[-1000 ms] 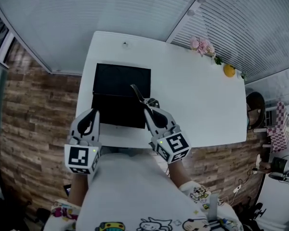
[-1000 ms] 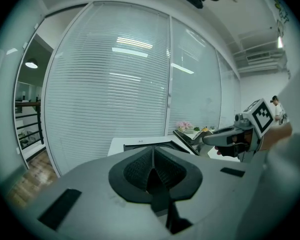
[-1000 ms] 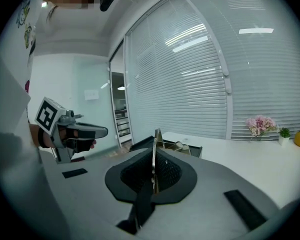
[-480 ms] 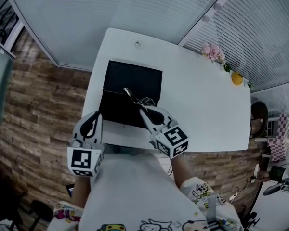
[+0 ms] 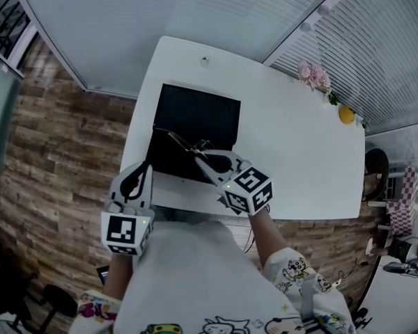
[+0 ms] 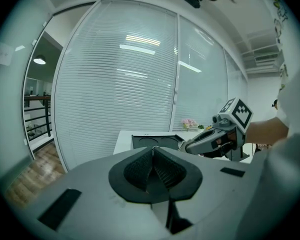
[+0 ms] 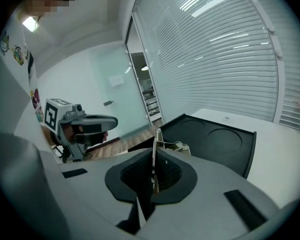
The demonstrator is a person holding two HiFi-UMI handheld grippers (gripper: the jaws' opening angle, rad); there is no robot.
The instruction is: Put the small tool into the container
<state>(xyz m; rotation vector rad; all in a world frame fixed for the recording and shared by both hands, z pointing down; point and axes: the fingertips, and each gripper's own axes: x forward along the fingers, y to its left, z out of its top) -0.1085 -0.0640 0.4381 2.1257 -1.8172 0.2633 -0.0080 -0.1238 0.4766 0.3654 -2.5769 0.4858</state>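
Observation:
A black container lies open on the white table, its lid raised at the back. My right gripper is shut on the small tool, a thin metal piece that points up and left over the container's lower half. In the right gripper view the tool stands edge-on between the closed pads, in front of the container. My left gripper hangs at the table's near left edge, shut, with nothing between its pads. It sees the right gripper beside the container.
Pink flowers and a yellow object sit at the table's far right edge. A small round fitting is near the far edge. Slatted blinds stand behind the table and wood-plank floor lies to the left. The person's white shirt fills the bottom.
My right gripper has carried the tool to the left and lower, so it now points across the container's near half. The left gripper has hardly moved.

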